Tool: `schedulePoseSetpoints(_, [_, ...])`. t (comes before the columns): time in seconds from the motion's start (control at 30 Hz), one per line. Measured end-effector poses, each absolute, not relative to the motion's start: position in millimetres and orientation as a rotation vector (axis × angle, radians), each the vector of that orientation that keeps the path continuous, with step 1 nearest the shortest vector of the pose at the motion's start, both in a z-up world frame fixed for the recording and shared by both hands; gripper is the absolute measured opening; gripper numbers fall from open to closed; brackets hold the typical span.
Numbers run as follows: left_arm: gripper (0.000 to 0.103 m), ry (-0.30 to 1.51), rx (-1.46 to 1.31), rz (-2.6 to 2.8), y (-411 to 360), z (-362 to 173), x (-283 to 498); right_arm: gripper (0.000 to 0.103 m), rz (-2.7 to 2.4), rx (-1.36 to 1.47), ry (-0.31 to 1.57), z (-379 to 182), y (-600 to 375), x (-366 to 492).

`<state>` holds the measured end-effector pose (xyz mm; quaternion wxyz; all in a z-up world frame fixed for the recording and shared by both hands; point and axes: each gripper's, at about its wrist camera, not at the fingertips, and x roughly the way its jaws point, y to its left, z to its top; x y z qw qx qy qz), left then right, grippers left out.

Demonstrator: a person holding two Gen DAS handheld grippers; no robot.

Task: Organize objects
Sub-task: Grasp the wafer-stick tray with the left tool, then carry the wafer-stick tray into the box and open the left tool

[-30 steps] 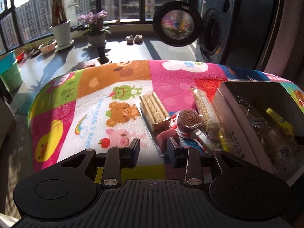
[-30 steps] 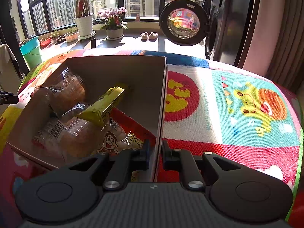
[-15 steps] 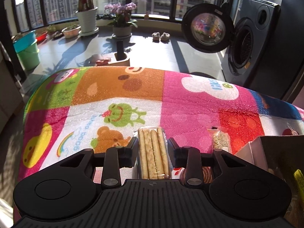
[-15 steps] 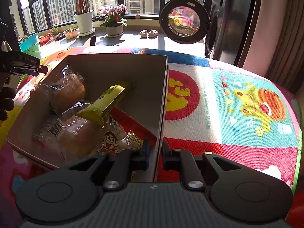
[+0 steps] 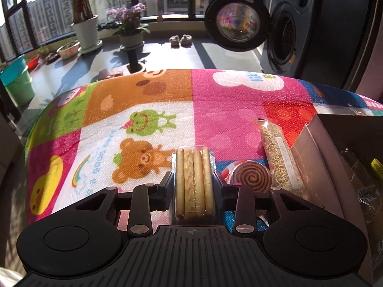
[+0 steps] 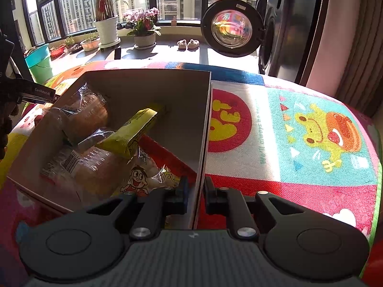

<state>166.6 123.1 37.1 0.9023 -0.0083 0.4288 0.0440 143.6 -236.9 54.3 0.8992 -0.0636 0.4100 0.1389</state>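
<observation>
Our left tool [image 5: 194, 181] has just been closing, its jaws now pressed on the biscuit pack [image 5: 194, 181] lying on the mat [image 5: 227, 110], beside the swirl candy [image 5: 251, 177] and the seed bar [image 5: 278, 160]. Our right tool [image 6: 195, 192] is clamped on the box [image 6: 202, 129] wall; the box holds bread [image 6: 91, 167] and a yellow bar [image 6: 131, 131].

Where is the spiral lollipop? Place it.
Left wrist view, right of centre: the spiral lollipop lies on the play mat, between the biscuit pack and the sesame bar.
</observation>
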Motion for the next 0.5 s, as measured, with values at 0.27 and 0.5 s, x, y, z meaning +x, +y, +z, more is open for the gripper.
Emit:
schedulePoseSetpoints(0.27, [0.037, 0.944, 0.001, 0.003, 111.5, 41.7, 87.9, 0.014, 0.280, -0.134, 0.832, 57.1, -233.8, 149.1])
schedulePoseSetpoints(0.5, [0.038, 0.926, -0.021, 0.026, 108.2, 40.5, 66.9, 0.014, 0.290, -0.088, 0.817, 63.5, -239.8, 157.9])
